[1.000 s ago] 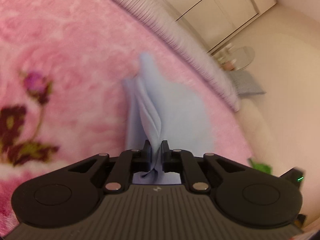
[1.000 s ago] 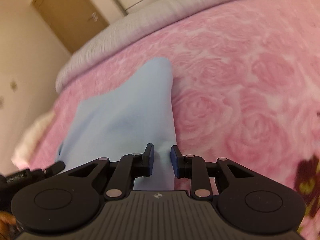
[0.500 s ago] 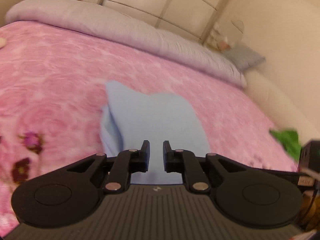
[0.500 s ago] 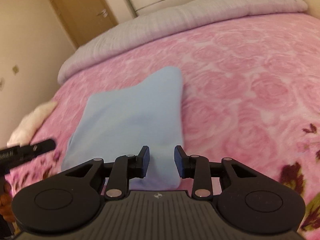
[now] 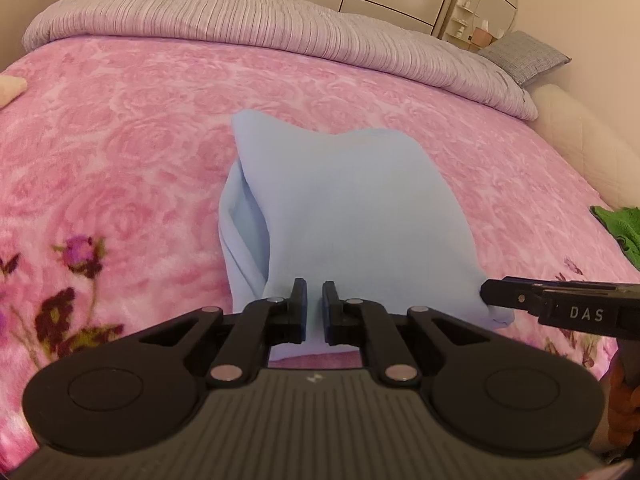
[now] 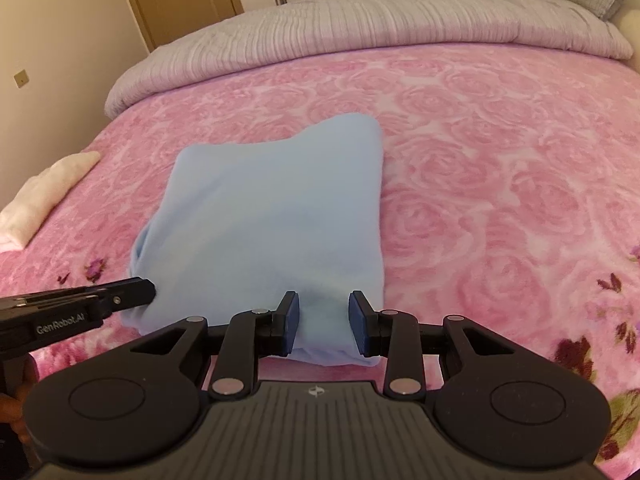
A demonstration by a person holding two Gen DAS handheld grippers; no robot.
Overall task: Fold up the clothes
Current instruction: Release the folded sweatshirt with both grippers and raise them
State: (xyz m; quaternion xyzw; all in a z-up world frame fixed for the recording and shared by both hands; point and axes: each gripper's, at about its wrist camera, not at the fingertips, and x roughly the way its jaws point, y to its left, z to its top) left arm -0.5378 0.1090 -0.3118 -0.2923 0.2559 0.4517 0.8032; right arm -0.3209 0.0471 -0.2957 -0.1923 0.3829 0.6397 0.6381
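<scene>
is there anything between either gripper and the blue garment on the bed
Nothing visible. The blue garment lies folded on the pink blanket, and both the left gripper and the right gripper sit open right at its near edge. The white cloth and the green cloth lie well off to the sides.

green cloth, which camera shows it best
The left wrist view, and only just: the green cloth lies at the right edge of the pink blanket, cut off by the frame. The right wrist view does not show it at all.
</scene>
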